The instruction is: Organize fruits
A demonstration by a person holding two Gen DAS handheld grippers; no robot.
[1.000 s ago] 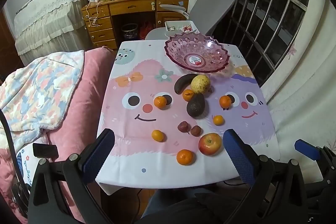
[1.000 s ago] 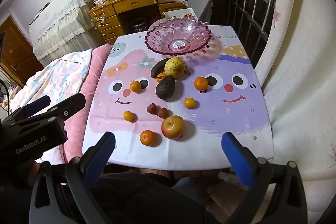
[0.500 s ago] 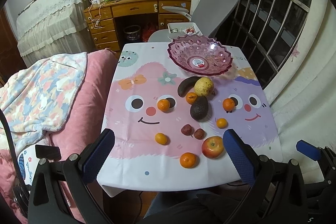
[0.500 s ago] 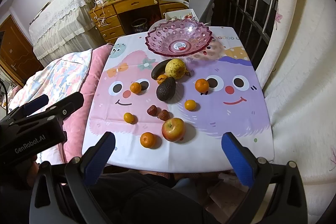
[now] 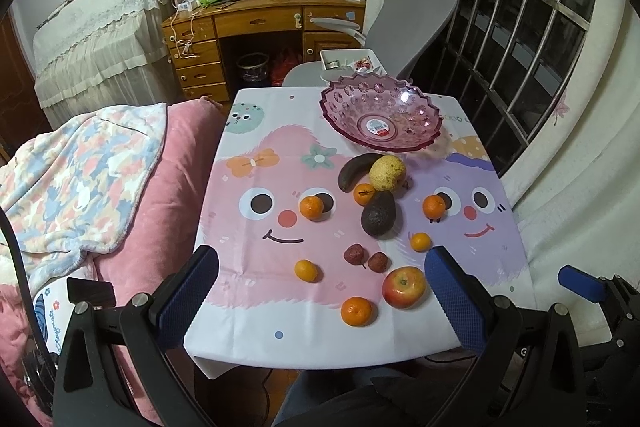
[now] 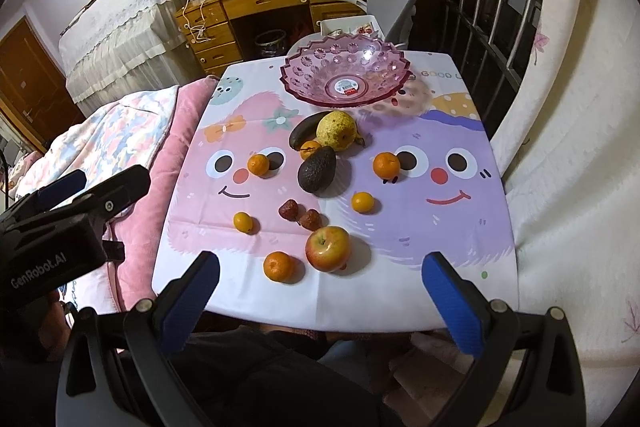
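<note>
A pink glass bowl (image 5: 380, 119) is sitting upright at the tabletop's far edge. Just before it, a dark banana (image 5: 354, 169), yellow pear (image 5: 387, 171) and avocado (image 5: 378, 214) are clustering; a red apple (image 5: 403, 287) is lying nearest, tangerines scattered around.

Bowl (image 5: 380, 125): far end of the table (image 5: 248, 323), nothing in it.
Banana (image 5: 354, 169), pear (image 5: 387, 172): just before the bowl, touching.
Avocado (image 5: 378, 214): before the pear.
Apple (image 5: 403, 286): near edge, a mandarin (image 5: 356, 311) at its left.
Chair (image 5: 404, 27): behind the table.
</note>
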